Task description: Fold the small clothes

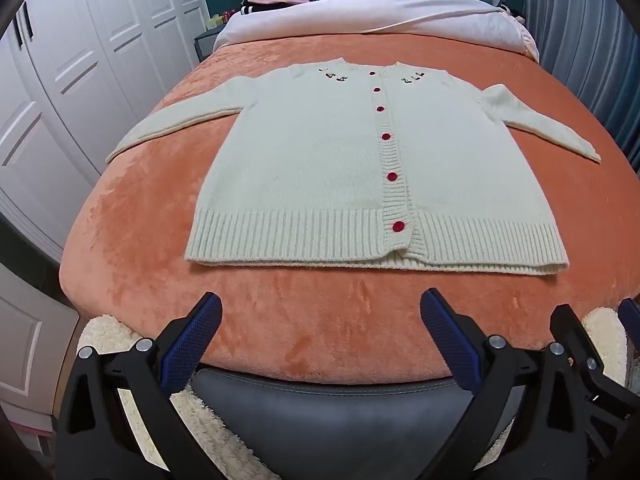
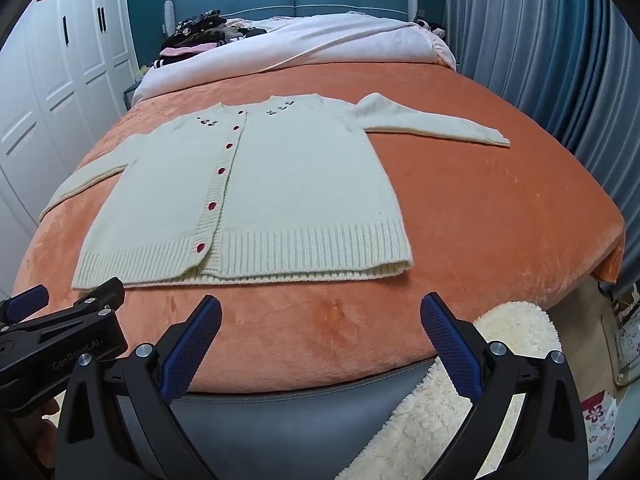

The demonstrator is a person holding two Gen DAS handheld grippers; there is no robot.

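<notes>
The cardigan [image 1: 352, 168] lies flat and buttoned mid-frame on the orange blanket [image 1: 320, 320], sleeves spread. Left gripper [image 1: 320, 320] and right gripper [image 2: 320, 320] hover low in frame, both spread wide, holding nothing. Likely risks: pinching plush blanket with the hem, or dragging the knit askew.

I see the bed [image 1: 320, 320] under an orange plush blanket [image 2: 480, 208]. A cream cardigan [image 1: 320, 176] lies flat on it, buttoned, sleeves spread. Farther up, a white duvet [image 1: 380, 12] lies bunched, with a pile of dark clothes [image 2: 200, 32] near the headboard.
</notes>
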